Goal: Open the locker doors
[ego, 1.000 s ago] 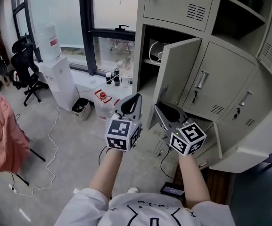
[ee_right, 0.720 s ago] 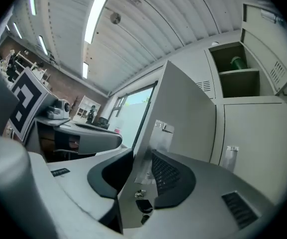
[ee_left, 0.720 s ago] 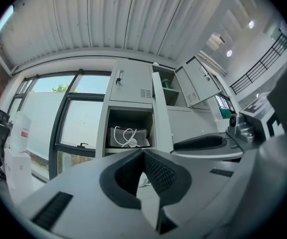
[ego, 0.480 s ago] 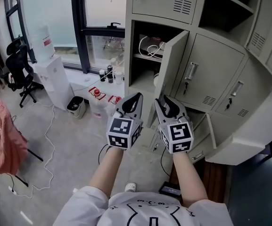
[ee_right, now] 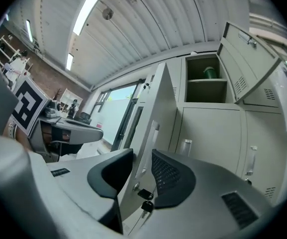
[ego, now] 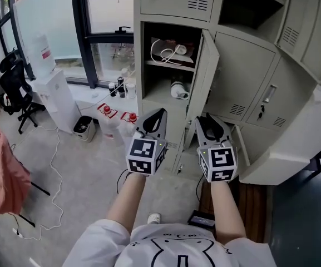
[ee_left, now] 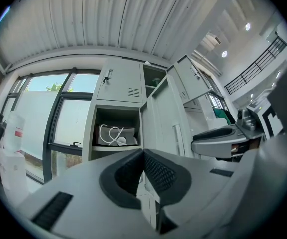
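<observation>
The left tongs (ego: 158,117) are pressed together with nothing between them, held in front of the locker's open compartment (ego: 168,74), where a coiled white cable (ego: 166,51) lies on the upper shelf. To their right, the right tongs (ego: 208,123) stand partly apart, having just been opening. The pale grey metal locker door (ego: 206,85), swung out, shows in their gap with its keys (ee_right: 145,195) hanging. The pads do not press on it.
</observation>
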A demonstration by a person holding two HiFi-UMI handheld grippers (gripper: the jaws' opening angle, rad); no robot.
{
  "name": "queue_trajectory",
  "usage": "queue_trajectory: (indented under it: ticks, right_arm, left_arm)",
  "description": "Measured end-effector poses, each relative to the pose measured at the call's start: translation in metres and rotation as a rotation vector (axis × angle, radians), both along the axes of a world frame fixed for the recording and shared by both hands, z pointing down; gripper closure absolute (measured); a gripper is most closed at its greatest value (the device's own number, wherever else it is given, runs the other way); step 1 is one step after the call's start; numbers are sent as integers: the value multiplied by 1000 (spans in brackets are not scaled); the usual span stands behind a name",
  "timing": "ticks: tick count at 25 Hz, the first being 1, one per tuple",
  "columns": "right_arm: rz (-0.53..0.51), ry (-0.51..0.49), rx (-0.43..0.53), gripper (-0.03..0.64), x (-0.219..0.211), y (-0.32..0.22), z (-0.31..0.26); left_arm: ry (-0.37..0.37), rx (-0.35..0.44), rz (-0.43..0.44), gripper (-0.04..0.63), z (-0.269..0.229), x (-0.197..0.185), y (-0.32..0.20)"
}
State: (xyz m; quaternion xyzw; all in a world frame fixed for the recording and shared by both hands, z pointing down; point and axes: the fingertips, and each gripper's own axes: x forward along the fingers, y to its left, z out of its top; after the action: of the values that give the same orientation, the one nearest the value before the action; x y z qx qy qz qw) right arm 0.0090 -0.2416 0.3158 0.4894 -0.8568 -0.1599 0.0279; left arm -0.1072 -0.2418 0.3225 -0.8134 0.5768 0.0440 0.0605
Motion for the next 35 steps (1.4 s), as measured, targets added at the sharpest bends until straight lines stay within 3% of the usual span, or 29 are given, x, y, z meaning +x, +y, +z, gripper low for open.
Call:
queue_trajectory:
  ticks: [3, 6, 13, 21, 28, 32, 35]
  right_arm:
    - [4, -22, -11, 511, 16, 1, 2]
    - [6, -31, -21, 580, 29, 1, 4]
    - [98, -72, -29, 609, 67, -9, 5]
    - [127, -70, -15, 609, 76, -5, 0]
    - [103, -141, -41, 609, 98, 45, 8]
    - [75, -128, -21, 611, 111, 79, 15]
    - [72, -172, -16, 611, 124, 101, 18]
  left_arm:
    - [-1, -1, 10, 580, 1, 6, 2]
    - [12, 7, 16, 580, 0, 10, 4]
    - [6, 17, 20, 580, -3, 17, 1]
    - [29, -6, 66, 580, 4, 38, 4]
    - [76, -15, 71, 580, 11, 53, 29]
    - [51, -9, 81, 580, 15, 70, 51]
    - [32, -7, 95, 580, 19, 80, 69]
